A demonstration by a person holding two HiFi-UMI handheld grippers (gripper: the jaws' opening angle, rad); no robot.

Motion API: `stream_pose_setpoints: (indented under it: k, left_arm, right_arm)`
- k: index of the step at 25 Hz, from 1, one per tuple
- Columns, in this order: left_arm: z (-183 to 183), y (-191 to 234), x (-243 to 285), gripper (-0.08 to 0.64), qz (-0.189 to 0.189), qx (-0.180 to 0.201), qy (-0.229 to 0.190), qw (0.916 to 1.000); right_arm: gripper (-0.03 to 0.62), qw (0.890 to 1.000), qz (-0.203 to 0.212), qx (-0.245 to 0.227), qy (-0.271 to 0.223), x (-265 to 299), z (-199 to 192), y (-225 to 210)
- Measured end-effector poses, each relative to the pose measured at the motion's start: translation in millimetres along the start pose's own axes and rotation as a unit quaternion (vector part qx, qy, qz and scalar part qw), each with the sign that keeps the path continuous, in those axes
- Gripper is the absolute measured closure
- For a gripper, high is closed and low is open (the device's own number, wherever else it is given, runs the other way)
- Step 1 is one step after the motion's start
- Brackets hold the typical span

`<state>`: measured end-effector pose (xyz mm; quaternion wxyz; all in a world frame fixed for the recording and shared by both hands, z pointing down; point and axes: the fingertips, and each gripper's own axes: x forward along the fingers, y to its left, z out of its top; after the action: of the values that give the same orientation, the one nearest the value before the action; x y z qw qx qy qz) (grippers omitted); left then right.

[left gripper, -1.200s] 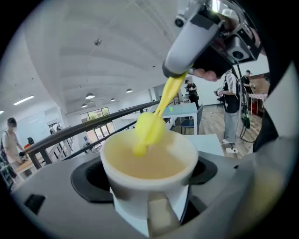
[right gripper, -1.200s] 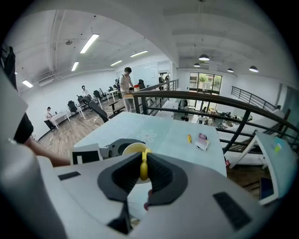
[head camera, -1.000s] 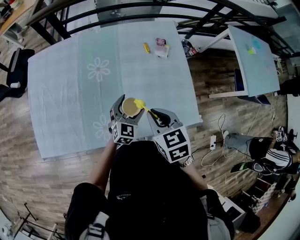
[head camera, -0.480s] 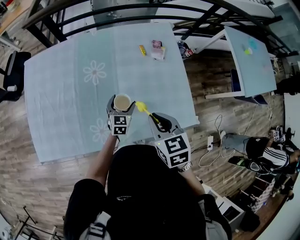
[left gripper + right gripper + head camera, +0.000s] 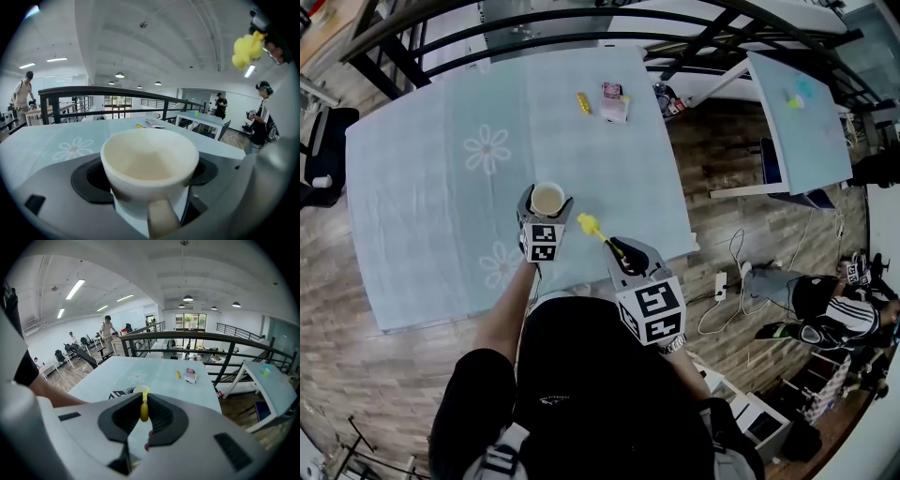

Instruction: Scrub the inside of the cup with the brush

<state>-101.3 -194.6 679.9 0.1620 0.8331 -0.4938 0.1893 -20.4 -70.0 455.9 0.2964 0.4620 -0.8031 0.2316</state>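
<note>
While within left hand-held gripper (image 5: 547,202), cup (image 5: 149,161) upright

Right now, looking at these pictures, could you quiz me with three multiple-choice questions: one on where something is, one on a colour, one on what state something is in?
1. Where is the head of the brush?
A) inside the cup
B) outside the cup, beside it
C) underneath the cup

2. What colour is the brush?
A) yellow
B) red
C) blue

3. What are the jaws of the left gripper doing?
A) standing open and empty
B) shut on the brush
C) shut on the cup

Answers:
1 B: the head view shows it to the right of the rim, held by the right gripper.
2 A: it is yellow in every view.
3 C: the left gripper view shows the cup clamped between them.
</note>
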Motion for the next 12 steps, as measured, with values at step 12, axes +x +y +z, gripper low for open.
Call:
stream_pose_setpoints:
  k: [12]
  left_arm:
    - [-39,-12,-1,0.13,-0.013,0.031,0.049,0.9982]
  right_arm:
    - [0.554,1.0,-0.007,0.012,0.002,-3,-7,0]
